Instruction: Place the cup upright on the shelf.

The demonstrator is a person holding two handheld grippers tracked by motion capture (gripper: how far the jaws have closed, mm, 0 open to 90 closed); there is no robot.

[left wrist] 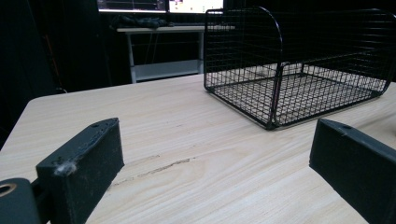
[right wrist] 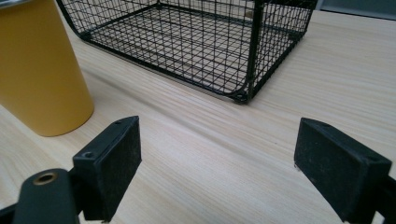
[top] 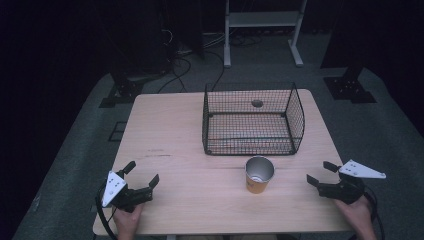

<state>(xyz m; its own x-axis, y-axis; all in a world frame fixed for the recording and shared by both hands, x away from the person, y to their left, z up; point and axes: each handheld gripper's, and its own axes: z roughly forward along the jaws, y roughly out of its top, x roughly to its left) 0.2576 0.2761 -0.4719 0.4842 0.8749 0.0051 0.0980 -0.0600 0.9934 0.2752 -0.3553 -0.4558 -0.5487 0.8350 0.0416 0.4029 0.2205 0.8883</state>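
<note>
Here, cup (top: pixel 259 174) between hand-held grippers

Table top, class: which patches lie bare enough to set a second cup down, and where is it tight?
The widest bare patch lies left of the wire basket, running down to the left gripper. A smaller one sits between the yellow cup and the right gripper. It is tight between the cup and the basket's front wall. The table strips beside and behind the basket are narrow.

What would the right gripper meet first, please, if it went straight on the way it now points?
Probably the near corner of the wire basket, which lies ahead between the open jaws of the right gripper. The yellow cup stands off to one side, likely missed.
</note>
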